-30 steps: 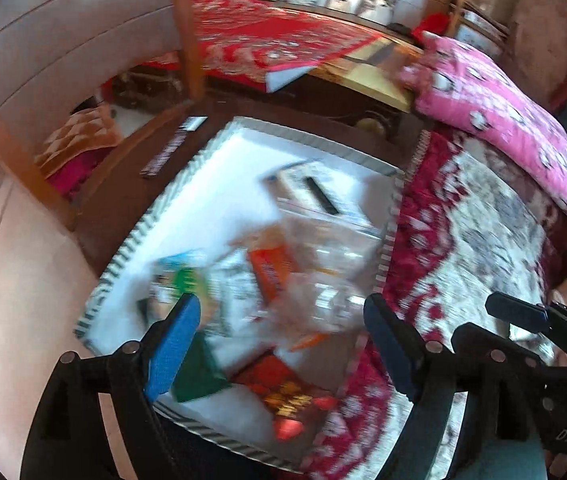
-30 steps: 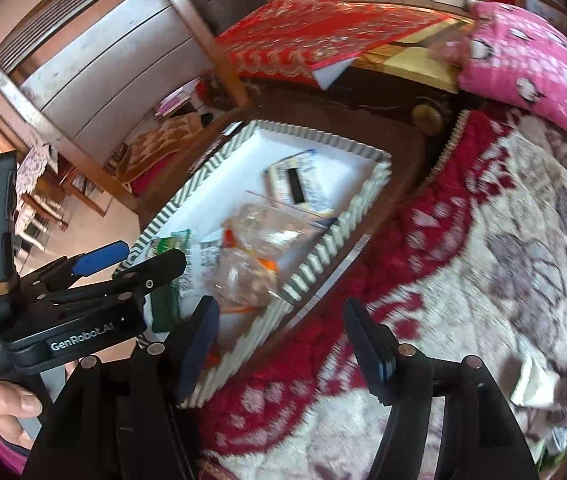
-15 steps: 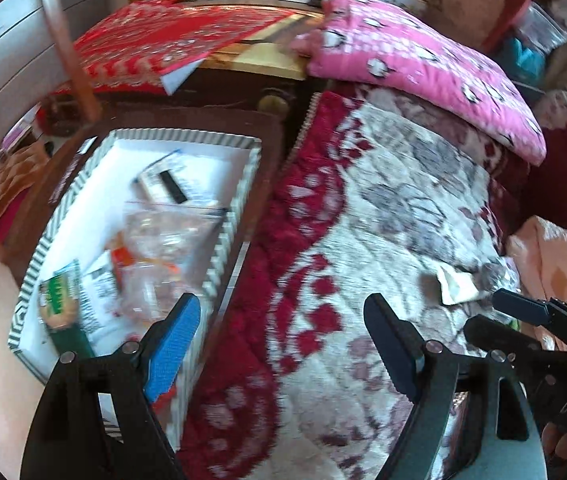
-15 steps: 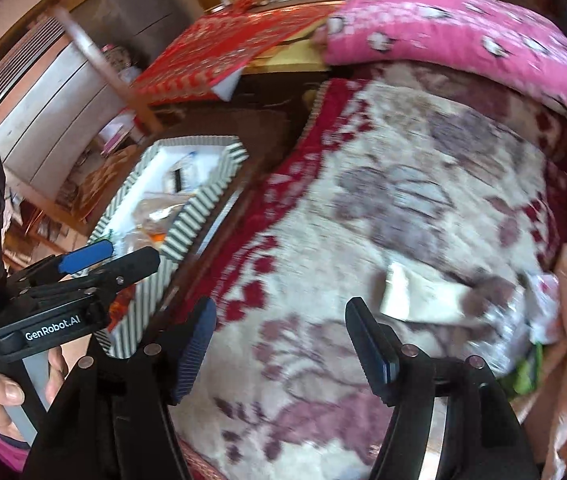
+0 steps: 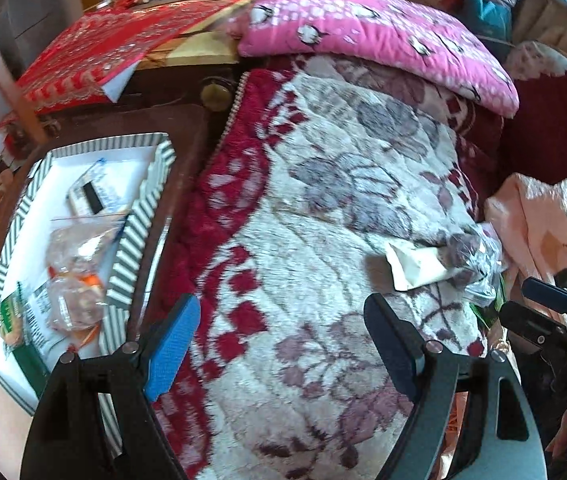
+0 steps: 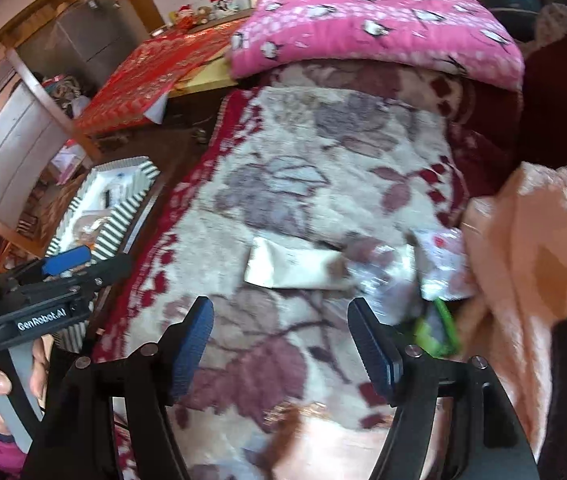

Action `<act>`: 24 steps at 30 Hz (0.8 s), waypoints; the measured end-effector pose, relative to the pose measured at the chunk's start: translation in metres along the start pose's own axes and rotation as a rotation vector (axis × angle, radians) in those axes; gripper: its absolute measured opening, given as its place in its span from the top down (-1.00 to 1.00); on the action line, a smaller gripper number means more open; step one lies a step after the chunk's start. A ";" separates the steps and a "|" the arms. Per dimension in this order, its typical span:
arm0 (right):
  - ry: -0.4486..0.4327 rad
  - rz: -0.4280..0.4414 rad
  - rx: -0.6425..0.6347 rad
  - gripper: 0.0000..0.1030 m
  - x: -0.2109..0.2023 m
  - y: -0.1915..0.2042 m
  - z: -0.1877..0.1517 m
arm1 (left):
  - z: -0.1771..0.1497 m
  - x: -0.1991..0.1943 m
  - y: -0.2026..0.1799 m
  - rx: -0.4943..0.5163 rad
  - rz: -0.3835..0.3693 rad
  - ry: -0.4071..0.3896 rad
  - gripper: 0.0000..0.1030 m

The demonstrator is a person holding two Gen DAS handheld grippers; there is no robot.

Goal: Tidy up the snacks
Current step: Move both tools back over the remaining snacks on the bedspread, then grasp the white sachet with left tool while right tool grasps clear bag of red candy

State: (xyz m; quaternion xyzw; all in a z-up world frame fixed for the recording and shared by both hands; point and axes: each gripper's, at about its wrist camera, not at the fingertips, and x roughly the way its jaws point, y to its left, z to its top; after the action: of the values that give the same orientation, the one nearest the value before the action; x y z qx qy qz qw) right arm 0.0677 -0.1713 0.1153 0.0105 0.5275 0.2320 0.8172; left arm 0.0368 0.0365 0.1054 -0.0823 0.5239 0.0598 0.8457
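Note:
A striped white box [image 5: 139, 220] holding several snack packets stands at the left on a dark wooden stand; it also shows in the right wrist view [image 6: 117, 212]. On the flowered blanket [image 5: 323, 240] lie a cream packet [image 6: 291, 266], a clear crinkly bag [image 6: 383, 276], a white packet with red print [image 6: 443, 264] and a green packet [image 6: 437, 330]. My left gripper [image 5: 283, 344] is open and empty above the blanket. My right gripper [image 6: 283, 344] is open and empty just in front of the cream packet.
A pink pillow [image 5: 363, 24] lies at the far end of the blanket. A peach cloth [image 6: 531, 264] is bunched at the right beside the packets. A table with a red cloth [image 5: 103, 48] stands behind the box.
Both grippers have swung right, away from the striped box and over the blanket. The loose packets at the right have come into view and closer.

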 end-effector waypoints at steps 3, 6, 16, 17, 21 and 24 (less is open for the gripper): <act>0.009 -0.007 0.025 -0.44 0.000 -0.016 -0.006 | 0.002 0.011 -0.012 0.011 -0.025 0.030 -0.62; 0.021 -0.020 0.042 -0.44 0.000 -0.030 -0.012 | 0.005 0.024 -0.027 0.023 -0.051 0.058 -0.62; 0.027 -0.023 0.098 -0.46 -0.003 -0.063 -0.020 | 0.012 0.060 -0.101 0.462 -0.190 0.046 -0.62; 0.025 -0.023 0.098 -0.46 -0.003 -0.064 -0.019 | 0.012 0.064 -0.106 0.490 -0.198 0.050 -0.62; 0.019 -0.023 0.112 -0.46 -0.003 -0.069 -0.014 | 0.010 0.080 -0.127 0.616 -0.216 0.066 -0.62; 0.021 -0.024 0.123 -0.47 -0.002 -0.074 -0.014 | 0.008 0.094 -0.141 0.702 -0.210 0.084 -0.62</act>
State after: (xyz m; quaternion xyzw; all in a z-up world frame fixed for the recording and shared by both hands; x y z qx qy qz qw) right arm 0.0817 -0.2417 0.0914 0.0521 0.5495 0.1893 0.8121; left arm 0.1118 -0.0985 0.0351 0.1570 0.5354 -0.2142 0.8018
